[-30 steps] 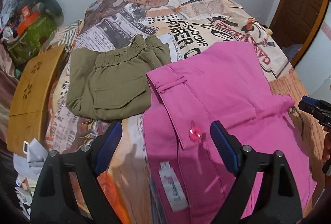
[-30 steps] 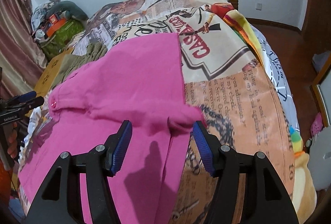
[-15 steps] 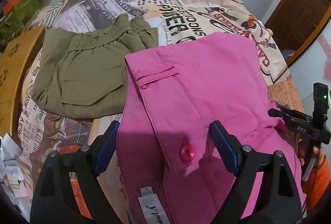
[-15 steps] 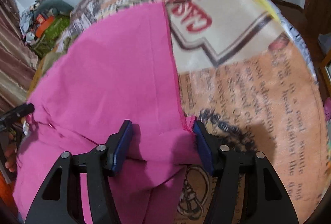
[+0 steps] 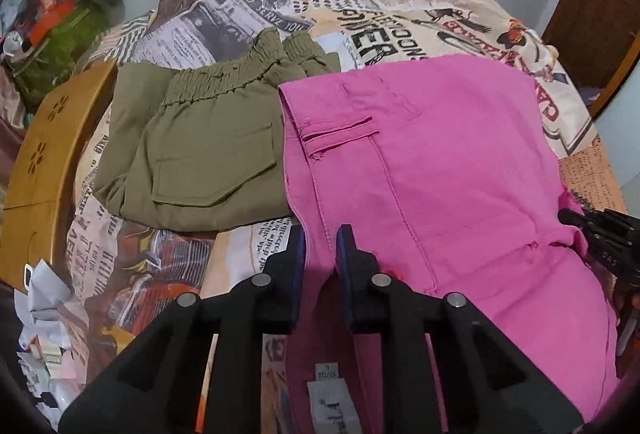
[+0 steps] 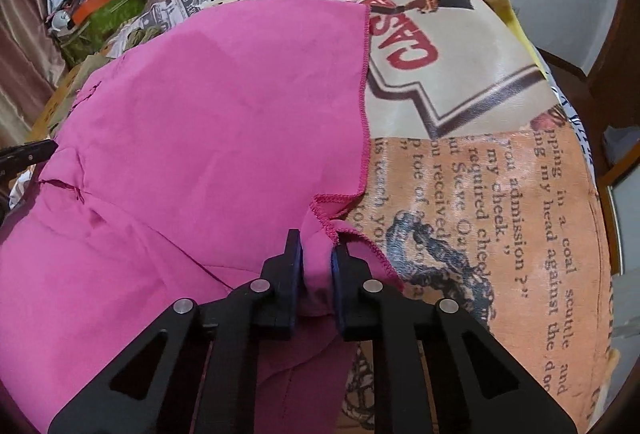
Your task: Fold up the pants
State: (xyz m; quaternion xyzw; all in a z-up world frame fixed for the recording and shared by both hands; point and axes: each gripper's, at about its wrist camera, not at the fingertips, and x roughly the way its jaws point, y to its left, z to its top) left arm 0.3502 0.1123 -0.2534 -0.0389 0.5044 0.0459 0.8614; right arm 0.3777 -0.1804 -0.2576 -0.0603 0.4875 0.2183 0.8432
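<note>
Currently, your two wrist views report the following.

Left-view-only items: you see the folded olive pants (image 5: 200, 149) lying just beside the pink pants (image 5: 440, 169) on their left, a wooden board (image 5: 44, 161) at the bed's left edge, and the white label (image 5: 332, 406) inside the pink waistband.
Right-view-only items: you see the stitched hem (image 6: 364, 105) of the pink leg and the orange text panel of the printed bedspread (image 6: 500, 193) beyond it.
Pink pants location: spread flat on the bedspread, waistband toward your left side, leg end toward your right.
Left gripper (image 5: 320, 246): your fingers are drawn nearly together with the waistband edge pinched between the blue pads.
Right gripper (image 6: 316, 254): your fingers are likewise nearly closed, clamping a bunched fold of fabric at the hem corner.
Cross-view check: the right tool's black tip appears at the left view's right edge, touching the pink cloth; the left tool's tip appears at the right view's left edge.
</note>
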